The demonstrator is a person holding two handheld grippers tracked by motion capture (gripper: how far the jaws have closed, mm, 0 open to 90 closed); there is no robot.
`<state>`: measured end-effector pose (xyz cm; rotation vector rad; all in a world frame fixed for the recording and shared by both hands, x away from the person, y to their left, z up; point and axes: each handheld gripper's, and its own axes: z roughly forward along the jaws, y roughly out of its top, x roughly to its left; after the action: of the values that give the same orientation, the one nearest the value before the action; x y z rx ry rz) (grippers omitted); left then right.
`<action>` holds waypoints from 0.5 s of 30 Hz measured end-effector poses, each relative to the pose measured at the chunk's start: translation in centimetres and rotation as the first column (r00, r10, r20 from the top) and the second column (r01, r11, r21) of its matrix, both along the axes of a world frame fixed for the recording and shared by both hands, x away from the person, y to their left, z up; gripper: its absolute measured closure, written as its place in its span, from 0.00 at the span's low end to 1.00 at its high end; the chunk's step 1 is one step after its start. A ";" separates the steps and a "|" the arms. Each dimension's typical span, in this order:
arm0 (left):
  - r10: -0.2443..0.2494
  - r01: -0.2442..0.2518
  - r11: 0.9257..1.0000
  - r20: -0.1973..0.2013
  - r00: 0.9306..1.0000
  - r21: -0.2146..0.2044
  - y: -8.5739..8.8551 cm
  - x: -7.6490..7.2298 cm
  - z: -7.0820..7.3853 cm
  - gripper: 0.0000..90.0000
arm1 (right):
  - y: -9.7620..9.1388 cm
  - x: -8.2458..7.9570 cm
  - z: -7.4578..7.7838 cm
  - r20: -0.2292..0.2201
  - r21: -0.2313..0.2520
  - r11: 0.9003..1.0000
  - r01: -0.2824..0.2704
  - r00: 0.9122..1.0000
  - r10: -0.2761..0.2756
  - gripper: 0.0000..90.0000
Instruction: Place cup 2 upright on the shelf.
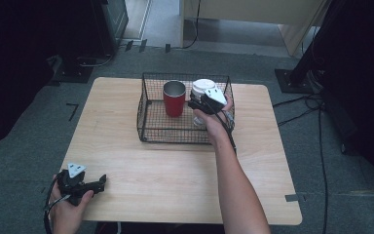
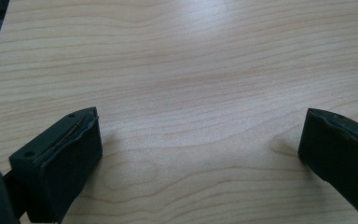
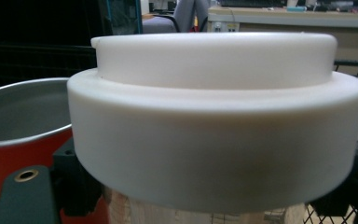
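Observation:
A cup with a thick white lid (image 1: pixel 203 86) stands inside the black wire basket (image 1: pixel 146 132), at its right side. My right gripper (image 1: pixel 200 103) is shut on this cup just below the lid. In the right gripper view the lid (image 3: pixel 214 126) sits close to the camera, and the jaws flank the cup under the lid's rim. A red cup with a metal inside (image 1: pixel 174 97) stands upright to its left in the basket, also seen in the right gripper view (image 3: pixel 9 154). My left gripper (image 1: pixel 100 183) rests near the table's front left corner, open over bare wood (image 2: pixel 200 149).
The wooden table (image 1: pixel 175 170) has free room in front of the basket and on both sides of it. Cables and dark stands lie on the floor to the right and at the back.

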<state>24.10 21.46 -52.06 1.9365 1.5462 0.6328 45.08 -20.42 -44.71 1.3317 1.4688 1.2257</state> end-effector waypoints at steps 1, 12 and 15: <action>0.000 0.000 1.000 0.000 1.000 0.000 0.0 0.0 0.0 0.00 | -0.1 0.2 0.0 0.002 0.000 1.000 -0.003 1.000 0.003 0.18; 0.000 0.000 1.000 0.000 1.000 0.000 0.0 0.0 0.0 0.00 | 0.4 -0.1 0.1 -0.030 -0.036 0.998 -0.046 0.999 0.045 0.14; 0.000 0.000 1.000 0.000 1.000 0.000 0.0 0.0 0.0 0.00 | 0.5 -0.1 0.0 -0.037 -0.038 0.998 -0.057 0.998 0.055 0.06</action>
<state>24.10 21.46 -52.06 1.9365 1.5462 0.6328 45.03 -19.95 -44.67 1.3001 1.5570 1.2081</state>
